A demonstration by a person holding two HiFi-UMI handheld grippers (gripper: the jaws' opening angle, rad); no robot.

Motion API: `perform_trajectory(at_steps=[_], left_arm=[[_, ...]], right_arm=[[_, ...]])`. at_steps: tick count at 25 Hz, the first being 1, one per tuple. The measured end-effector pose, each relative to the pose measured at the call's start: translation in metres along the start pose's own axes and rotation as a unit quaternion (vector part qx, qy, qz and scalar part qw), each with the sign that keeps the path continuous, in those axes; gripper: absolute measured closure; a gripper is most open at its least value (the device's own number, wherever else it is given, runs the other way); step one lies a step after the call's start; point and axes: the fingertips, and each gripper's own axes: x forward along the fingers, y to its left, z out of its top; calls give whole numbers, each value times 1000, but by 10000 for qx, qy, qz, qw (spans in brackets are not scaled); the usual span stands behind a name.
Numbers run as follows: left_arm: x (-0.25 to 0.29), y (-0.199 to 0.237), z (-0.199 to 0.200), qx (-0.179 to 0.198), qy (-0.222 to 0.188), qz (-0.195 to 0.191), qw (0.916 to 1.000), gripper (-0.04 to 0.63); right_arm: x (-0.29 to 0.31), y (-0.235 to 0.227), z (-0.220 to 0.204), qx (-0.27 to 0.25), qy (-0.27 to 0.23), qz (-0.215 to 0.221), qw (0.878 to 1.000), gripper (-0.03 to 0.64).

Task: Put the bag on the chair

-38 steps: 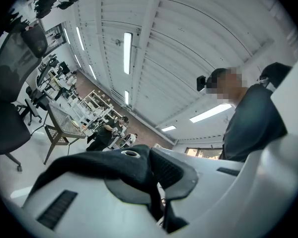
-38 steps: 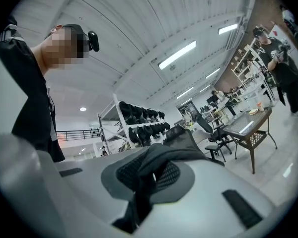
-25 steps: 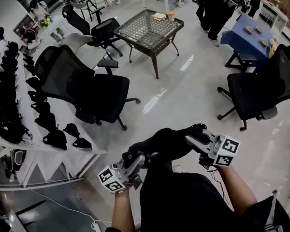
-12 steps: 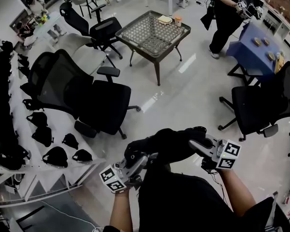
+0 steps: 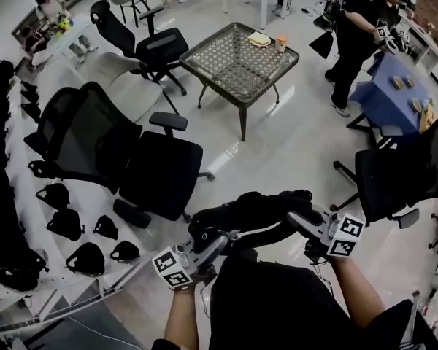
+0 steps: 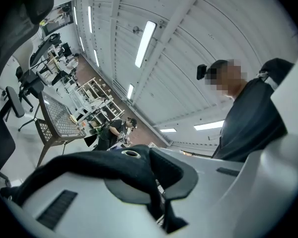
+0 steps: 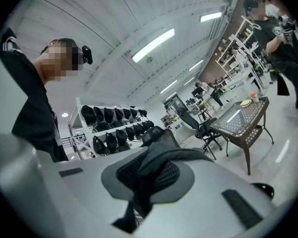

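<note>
Chair (image 5: 160, 177) drawn closer; left gripper (image 5: 216, 243) and right gripper (image 5: 299, 222) fingers both clamped on black bag (image 5: 259, 210).

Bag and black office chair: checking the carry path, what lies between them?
Head view: only bare floor between the bag and the black office chair, besides that chair's own caster leg.

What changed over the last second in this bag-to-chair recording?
The view has advanced toward the black office chair: it and the mesh table have slid down the head view and now sit nearer. Nothing was taken hold of or let go. The left gripper and right gripper stay shut on the bag, which is held out in front between them as before.
</note>
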Motion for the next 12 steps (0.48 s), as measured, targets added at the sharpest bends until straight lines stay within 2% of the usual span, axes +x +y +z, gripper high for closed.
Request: perform_trajectory(at_steps=[7, 12], left_arm=[[-5, 38, 32, -63, -33, -31, 10000, 572], [-14, 49, 48, 16, -137, 132, 9998, 572]], right_arm=[[49, -21, 12, -25, 128, -1, 9999, 595], [75, -27, 18, 40, 165, 119, 9998, 595]])
